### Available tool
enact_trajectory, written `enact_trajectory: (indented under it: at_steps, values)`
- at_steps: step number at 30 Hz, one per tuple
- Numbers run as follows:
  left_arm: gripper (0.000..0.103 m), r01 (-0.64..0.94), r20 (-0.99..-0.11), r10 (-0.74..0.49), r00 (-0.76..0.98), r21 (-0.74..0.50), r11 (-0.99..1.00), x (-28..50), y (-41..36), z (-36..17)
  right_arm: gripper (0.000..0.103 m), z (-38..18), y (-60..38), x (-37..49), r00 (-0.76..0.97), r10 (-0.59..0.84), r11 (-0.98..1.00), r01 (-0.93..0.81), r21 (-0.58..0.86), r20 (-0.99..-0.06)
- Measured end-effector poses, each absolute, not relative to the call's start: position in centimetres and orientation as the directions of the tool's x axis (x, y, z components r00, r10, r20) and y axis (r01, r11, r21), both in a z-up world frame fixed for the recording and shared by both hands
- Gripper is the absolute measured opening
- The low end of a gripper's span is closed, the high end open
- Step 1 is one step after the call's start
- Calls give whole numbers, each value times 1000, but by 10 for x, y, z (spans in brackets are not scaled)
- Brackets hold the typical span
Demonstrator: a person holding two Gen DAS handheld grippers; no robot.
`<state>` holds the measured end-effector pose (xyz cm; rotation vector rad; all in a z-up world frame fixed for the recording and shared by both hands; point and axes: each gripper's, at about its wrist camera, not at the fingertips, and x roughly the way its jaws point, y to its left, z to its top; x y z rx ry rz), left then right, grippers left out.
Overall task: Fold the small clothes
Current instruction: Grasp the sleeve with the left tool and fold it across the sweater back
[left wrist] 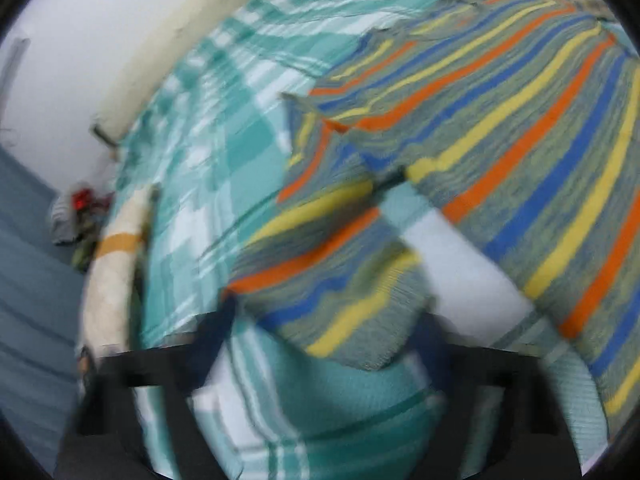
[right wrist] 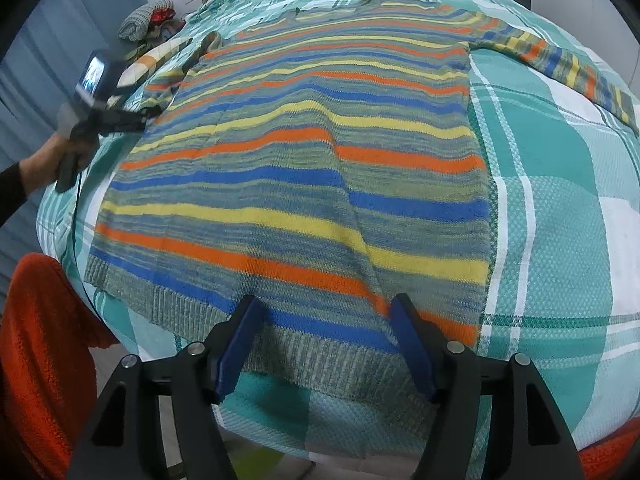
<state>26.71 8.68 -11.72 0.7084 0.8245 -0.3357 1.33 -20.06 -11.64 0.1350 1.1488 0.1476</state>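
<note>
**Sweater flat on the bed, left sleeve about to fold in**

The striped sweater point(right wrist: 304, 168) lies spread flat, hem toward me, on the bed's teal plaid cover point(right wrist: 560, 216). Its far sleeve point(right wrist: 560, 64) runs out straight over the cover on the right of my right-wrist view.

My right gripper point(right wrist: 326, 344) hangs over the hem with its jaws open; the blue pads point(right wrist: 412, 348) straddle the ribbed edge and press on nothing that I can see.

My left gripper point(left wrist: 320, 344) is at the other sleeve point(left wrist: 332, 264). That view is badly smeared. The striped cuff sits between the dark fingers and looks lifted and folded over itself, but I cannot tell whether the pads are biting it. From the right wrist, the left gripper shows at the sweater's left edge, held by a hand point(right wrist: 52, 160) in a dark sleeve.

Step, as I judge it: the first fold, bringing the left sleeve across the body.

Next move calls for:
- confirming the cuff is truly held
- carrying it inward, flat across the stripes
- keeping the hem from dragging, with the right gripper if needed

Orange cloth point(right wrist: 44, 344) hangs by the near bed edge, clear of the work.
</note>
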Motion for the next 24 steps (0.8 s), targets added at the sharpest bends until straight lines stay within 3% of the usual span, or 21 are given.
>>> enact_trajectory:
  at_steps: [1, 3, 4, 8, 11, 16, 24]
  values:
    - [6, 566, -800, -42, 599, 386, 728, 269, 87, -119, 70, -117, -200, 14, 401, 184, 982, -49, 180, -898]
    - [5, 578, -816, -103, 569, 307, 756, 273, 95, -107, 71, -117, -200, 16, 402, 183, 983, -45, 180, -897]
    - [4, 557, -811, -175, 558, 209, 804, 278, 107, -90, 72, -117, -200, 16, 403, 186, 982, -45, 183, -896]
    - [4, 358, -726, -318, 609, -106, 928, 305, 170, -30, 72, -118, -198, 17, 405, 179, 983, -48, 175, -897]
    - [4, 167, -692, -326, 644, -290, 943, 331, 227, -15, 73, -119, -196, 17, 405, 171, 985, -49, 166, -898]
    - [3, -107, -785, -215, 581, -336, 936, 366, 280, -59, 77, -121, -193, 20, 402, 166, 986, -44, 162, -901]
    - [3, -243, -834, -174, 523, -342, 908, 358, 299, -97, 85, -125, -183, 23, 399, 148, 989, -67, 132, -905]
